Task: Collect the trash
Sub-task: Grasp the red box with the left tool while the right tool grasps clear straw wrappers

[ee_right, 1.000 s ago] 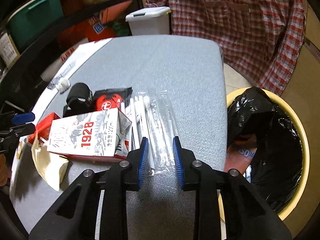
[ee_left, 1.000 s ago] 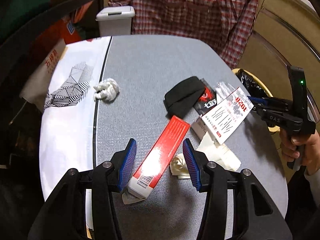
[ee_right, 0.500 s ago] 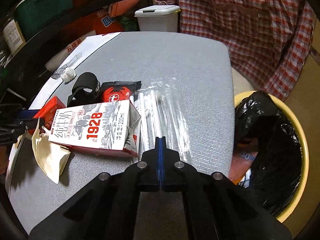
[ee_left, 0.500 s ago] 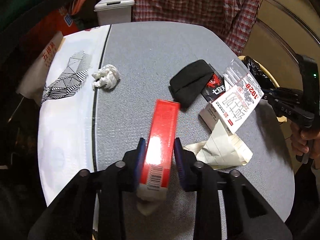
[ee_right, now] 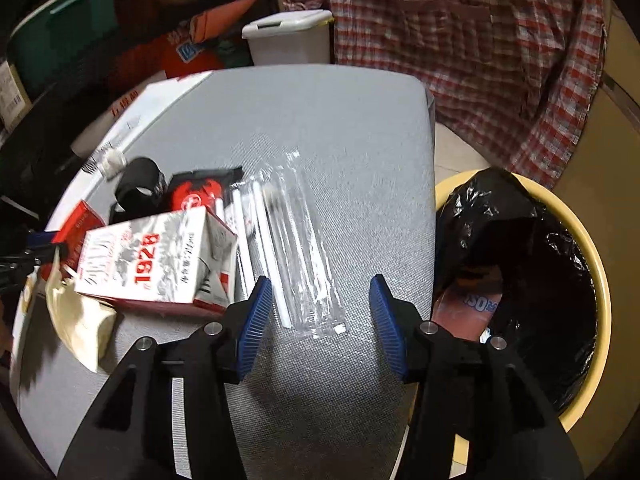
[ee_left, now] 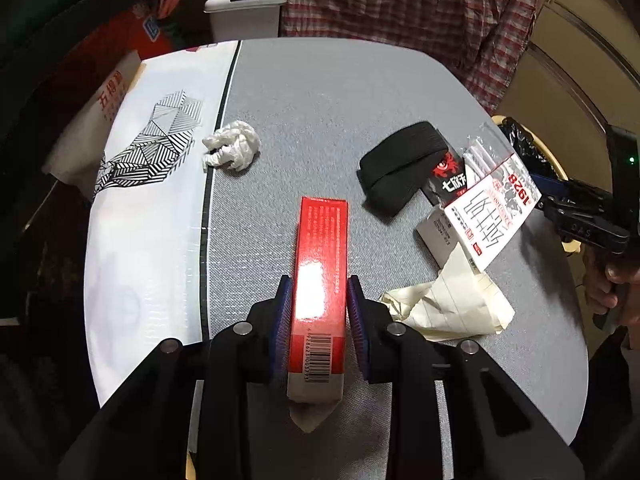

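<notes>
My left gripper (ee_left: pixel 319 320) is shut on a long red box (ee_left: pixel 322 248); its blue pads touch both long sides and the jaws are opening slightly. The box points away from me over the grey table (ee_left: pixel 320 100). My right gripper (ee_right: pixel 320 292) is open and its jaws are widening. A clear plastic wrapper (ee_right: pixel 296 256) lies flat on the table, its near end between the fingertips and untouched. Left of it lies a "1928" milk carton (ee_right: pixel 156 256). A yellow bin with a black bag (ee_right: pixel 520 264) stands just right of the table edge.
A crumpled white tissue (ee_left: pixel 232 146), a black band (ee_left: pixel 400 164), a red-and-black packet (ee_left: pixel 450 176) and cream paper (ee_left: pixel 448 304) lie on the table. A patterned white sheet (ee_left: pixel 152 152) covers its left side. A white lidded bin (ee_left: pixel 244 12) and a plaid shirt (ee_left: pixel 400 0) are behind.
The left gripper closed on the red box and turned it straight between the pads. The right gripper shut completely, then opened wide; the clear wrapper stayed on the table.
</notes>
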